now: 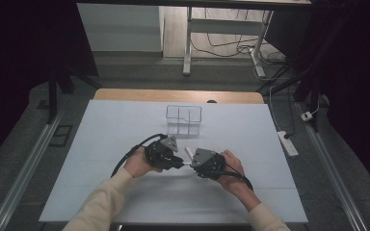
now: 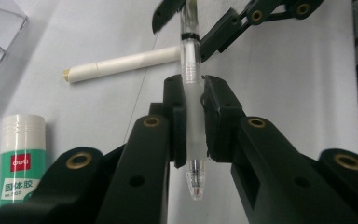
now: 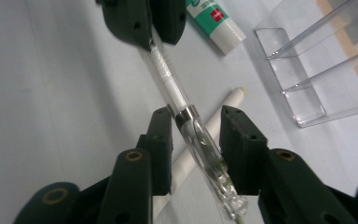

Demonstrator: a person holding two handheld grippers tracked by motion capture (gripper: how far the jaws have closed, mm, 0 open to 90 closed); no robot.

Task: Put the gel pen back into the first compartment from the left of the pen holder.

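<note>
Showing a clear pen held level above the white table, between both grippers. L gripper clamps the frosted grip section; R gripper brackets the clear cap end w/ jaws part-open, pads not pressing. Risk: cap slips or pen twists if the R jaws close off-centre, or barrel drops onto the white stick below. Pen: transparent, black ring mid-barrel, tip exposed. Glue stick and clear organizer nearby.
</note>
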